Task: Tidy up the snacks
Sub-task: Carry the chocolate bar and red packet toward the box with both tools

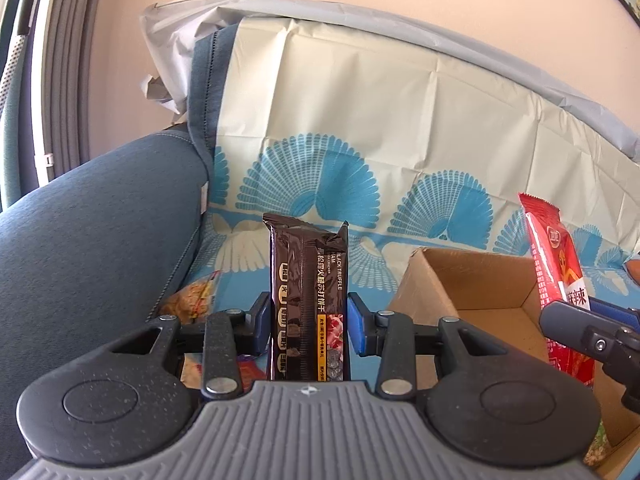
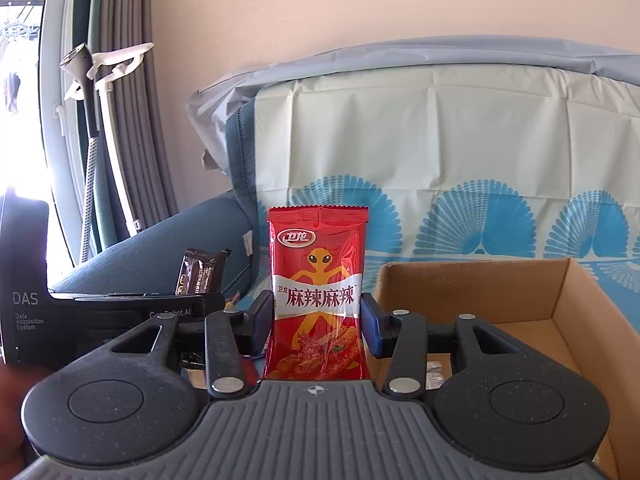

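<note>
My left gripper [image 1: 308, 324] is shut on a dark brown cracker packet [image 1: 307, 280], which stands upright between the blue pads. That packet [image 2: 202, 274] also shows at the left of the right wrist view, above the left gripper's body. My right gripper [image 2: 317, 322] is shut on a red spicy snack packet [image 2: 318, 280] with an orange alien figure, held upright. The same red packet [image 1: 554, 276] appears at the right edge of the left wrist view. An open cardboard box [image 1: 476, 280] lies to the right of the left gripper; its brown wall [image 2: 472, 292] rises just right of the red packet.
A patterned blue-and-cream cloth [image 1: 360, 128] covers the sofa seat and back. A blue sofa armrest [image 1: 92, 240] rises at the left. Another snack packet [image 1: 196, 296] lies on the cloth beside the armrest. Curtains and a stand [image 2: 92, 120] are at far left.
</note>
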Available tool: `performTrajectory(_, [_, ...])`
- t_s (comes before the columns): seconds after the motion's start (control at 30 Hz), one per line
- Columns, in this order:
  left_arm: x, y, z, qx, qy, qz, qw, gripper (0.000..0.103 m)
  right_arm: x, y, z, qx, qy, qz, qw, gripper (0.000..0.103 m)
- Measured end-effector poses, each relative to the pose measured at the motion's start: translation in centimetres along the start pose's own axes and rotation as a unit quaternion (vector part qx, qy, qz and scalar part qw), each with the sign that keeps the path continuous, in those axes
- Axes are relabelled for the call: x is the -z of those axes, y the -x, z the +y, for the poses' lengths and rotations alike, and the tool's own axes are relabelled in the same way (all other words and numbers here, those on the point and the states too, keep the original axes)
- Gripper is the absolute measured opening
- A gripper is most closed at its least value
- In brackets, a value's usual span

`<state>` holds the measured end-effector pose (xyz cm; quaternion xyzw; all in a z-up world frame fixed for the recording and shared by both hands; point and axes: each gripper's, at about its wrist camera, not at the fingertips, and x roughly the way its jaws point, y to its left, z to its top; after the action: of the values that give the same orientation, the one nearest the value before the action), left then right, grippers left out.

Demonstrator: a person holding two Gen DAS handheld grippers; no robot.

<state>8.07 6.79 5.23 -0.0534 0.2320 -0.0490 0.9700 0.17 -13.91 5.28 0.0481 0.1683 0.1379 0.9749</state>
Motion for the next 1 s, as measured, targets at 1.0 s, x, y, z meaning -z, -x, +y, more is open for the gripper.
performTrajectory(1.0, [0.4, -0.1, -8.2, 0.068, -0.036, -0.068, 0.9947, 0.043, 0.2, 2.8, -7.1, 0.098, -0.013, -0.004, 0.995, 0.048])
